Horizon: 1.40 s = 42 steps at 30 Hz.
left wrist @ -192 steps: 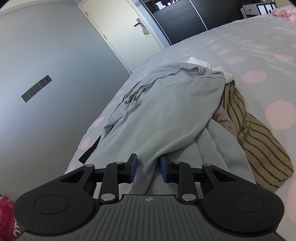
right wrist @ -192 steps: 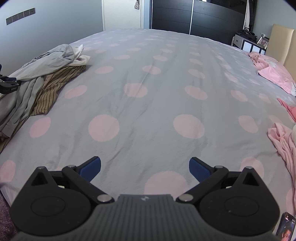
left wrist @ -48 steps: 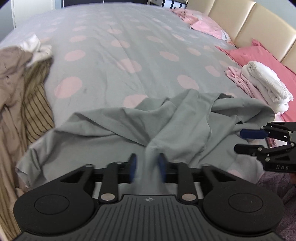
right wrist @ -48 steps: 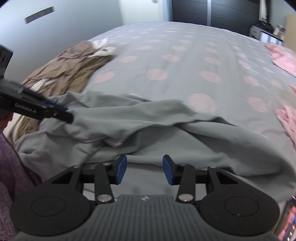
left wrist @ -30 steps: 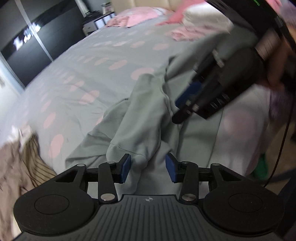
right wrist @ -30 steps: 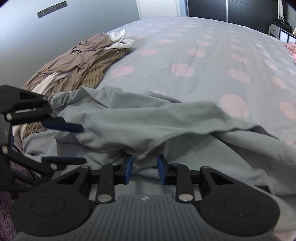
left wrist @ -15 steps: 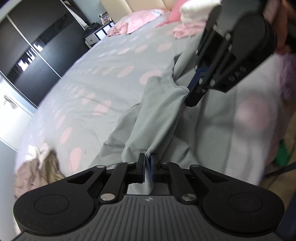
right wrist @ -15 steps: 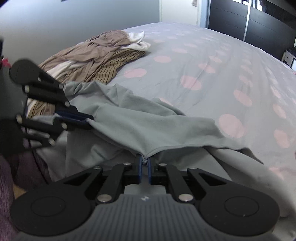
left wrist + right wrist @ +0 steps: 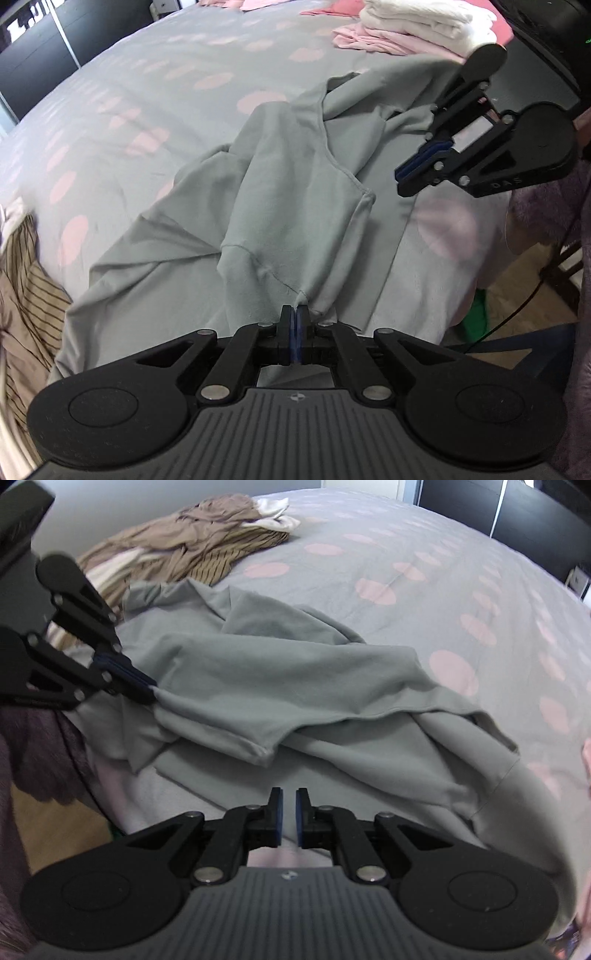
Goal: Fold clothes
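A grey t-shirt [image 9: 280, 192] lies crumpled on the near edge of the bed; it also shows in the right wrist view [image 9: 295, 686]. My left gripper [image 9: 295, 314] is shut on the shirt's near hem fold; in the right wrist view it [image 9: 147, 692] pinches the shirt's left edge. My right gripper [image 9: 287, 799] has its jaws a narrow gap apart and holds nothing, just short of the shirt's loose hem corner [image 9: 264, 755]. In the left wrist view it [image 9: 410, 181] hovers above the shirt's right side.
The bed [image 9: 147, 92] has a grey cover with pink dots. A pile of brown and striped clothes [image 9: 192, 550] lies at the far left. Folded white and pink clothes [image 9: 417, 22] sit at the head end. The floor [image 9: 517, 288] lies beyond the bed's edge.
My right gripper has let go of the shirt's hem and drawn back a little, jaws slightly parted. My left gripper stays shut on the shirt and has turned toward the head of the bed.
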Available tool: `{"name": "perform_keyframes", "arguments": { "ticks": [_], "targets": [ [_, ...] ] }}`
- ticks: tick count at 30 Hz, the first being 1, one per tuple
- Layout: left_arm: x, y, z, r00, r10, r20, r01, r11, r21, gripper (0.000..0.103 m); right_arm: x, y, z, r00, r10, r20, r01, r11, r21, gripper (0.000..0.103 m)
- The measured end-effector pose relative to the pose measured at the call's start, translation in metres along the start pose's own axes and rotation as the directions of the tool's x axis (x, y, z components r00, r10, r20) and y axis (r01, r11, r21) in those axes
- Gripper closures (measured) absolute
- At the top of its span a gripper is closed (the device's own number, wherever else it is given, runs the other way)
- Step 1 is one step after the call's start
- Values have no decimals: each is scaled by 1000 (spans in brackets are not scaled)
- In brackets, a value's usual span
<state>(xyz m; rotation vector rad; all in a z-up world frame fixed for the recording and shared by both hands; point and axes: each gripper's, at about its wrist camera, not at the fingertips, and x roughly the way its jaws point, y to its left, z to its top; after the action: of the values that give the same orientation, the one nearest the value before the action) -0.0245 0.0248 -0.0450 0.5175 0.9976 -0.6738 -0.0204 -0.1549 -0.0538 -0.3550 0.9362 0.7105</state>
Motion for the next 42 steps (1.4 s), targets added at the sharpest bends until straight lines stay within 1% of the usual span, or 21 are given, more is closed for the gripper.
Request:
{"name": "perform_keyframes", "arguments": {
  "ticks": [3,4,5,7,10,13,17,19,22,23,25,27,28,29,32,33,35,37,38,40,42],
  "targets": [
    [-7,-1,-5,1000,-9,24,9,1000,2,102,-7,5,1,999,23,34,-23,1000,-7,88],
    [-9,-2,-6,1000,-2,30,2,1000,7,100,-8,7,1,999,29,45,-29,999,-17,83],
    [-10,-4,-6,999,6,36,-7,1000,12,98,-9,10,1,998,31,55,-29,999,-33,82],
    [-15,-9,-9,998,16,61,-17,999,31,90,-11,16,2,997,32,72,-27,997,-75,82],
    [-24,-22,-8,993,24,114,-35,995,90,87,-9,23,3,996,48,72,-41,994,-104,82],
    [-24,-36,-7,991,-6,134,-18,984,179,87,-4,24,4,997,67,40,-64,996,-56,82],
    [-2,-51,-6,996,42,84,-63,961,269,87,3,24,2,995,95,35,-97,994,56,82],
    [8,-54,-7,995,71,68,-87,955,282,87,8,23,2,994,103,43,-108,983,146,81],
    [19,-54,-7,994,91,58,-104,951,292,86,17,17,-2,991,124,52,-134,941,310,75],
    [22,-55,-8,993,102,56,-114,946,304,85,20,15,-3,990,129,51,-139,926,351,74],
    [27,-58,-11,990,128,59,-140,930,340,85,23,12,-5,990,134,51,-143,898,415,73],
    [30,-63,-14,985,157,68,-171,912,372,84,25,8,-6,987,147,58,-157,870,467,69],
    [32,-64,-15,983,168,71,-182,908,378,84,25,7,-7,988,145,59,-156,862,483,63],
    [34,-64,-17,981,178,73,-192,904,383,84,26,5,-6,988,142,60,-153,857,492,61],
    [44,-65,-20,975,208,77,-221,890,400,84,29,4,-4,989,136,57,-146,859,491,61],
    [47,-65,-19,974,213,75,-225,889,398,84,29,4,-4,989,136,56,-146,859,491,61],
    [50,-66,-17,973,219,70,-229,893,388,85,28,5,-3,988,143,57,-152,858,490,61],
    [47,-67,-15,972,223,72,-234,895,381,90,28,6,-3,987,149,59,-158,857,489,61],
    [45,-68,-14,973,221,73,-232,897,376,91,27,7,-3,987,152,59,-162,857,489,61],
    [36,-68,-13,973,218,70,-229,904,360,99,26,8,-3,986,158,61,-168,856,488,61],
    [27,-71,-13,975,210,68,-221,912,346,100,24,8,-5,986,156,60,-164,849,503,61]
  ]
}}
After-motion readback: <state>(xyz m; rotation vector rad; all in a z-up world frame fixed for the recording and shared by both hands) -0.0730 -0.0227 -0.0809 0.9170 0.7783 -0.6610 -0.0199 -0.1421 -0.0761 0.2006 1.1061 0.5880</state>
